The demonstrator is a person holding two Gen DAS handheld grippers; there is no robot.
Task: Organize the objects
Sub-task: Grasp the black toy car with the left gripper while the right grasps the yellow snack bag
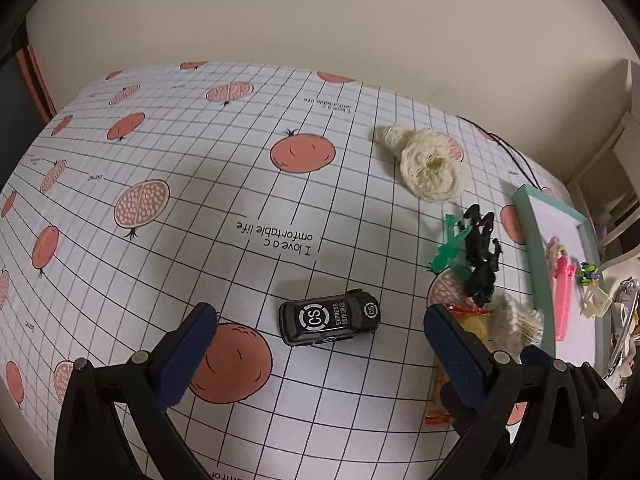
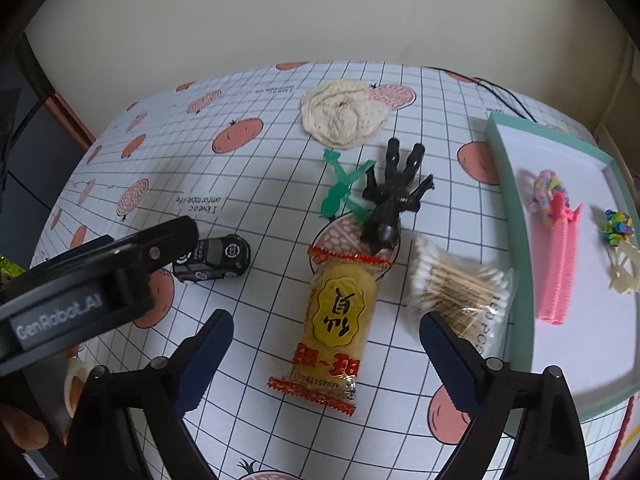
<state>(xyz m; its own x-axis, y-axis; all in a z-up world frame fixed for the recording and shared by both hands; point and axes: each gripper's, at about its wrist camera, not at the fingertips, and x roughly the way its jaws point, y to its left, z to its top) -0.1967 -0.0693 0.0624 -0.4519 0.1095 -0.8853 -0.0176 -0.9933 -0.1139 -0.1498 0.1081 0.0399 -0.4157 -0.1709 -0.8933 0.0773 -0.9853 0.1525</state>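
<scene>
The left claw (image 1: 320,344) stands wide and empty, its blue pads (image 1: 188,354) low in its own view, and the black toy car (image 1: 330,322) lies on the bench (image 1: 224,184) directly ahead, between the two pads and just beyond their tips. The car's long axis runs crosswise to the fingers, so a closing grip would likely meet its ends rather than its flanks; a turn of the wrist looks advisable. Further right, the right claw (image 2: 326,354) is likewise spread and holding nothing, with the yellow snack packet (image 2: 334,320) between its pads, long axis pointing away along the fingers. Right of that lie the cotton swabs (image 2: 460,284) and the green-rimmed tray (image 2: 510,216), where a pink comb (image 2: 558,264) rests.
</scene>
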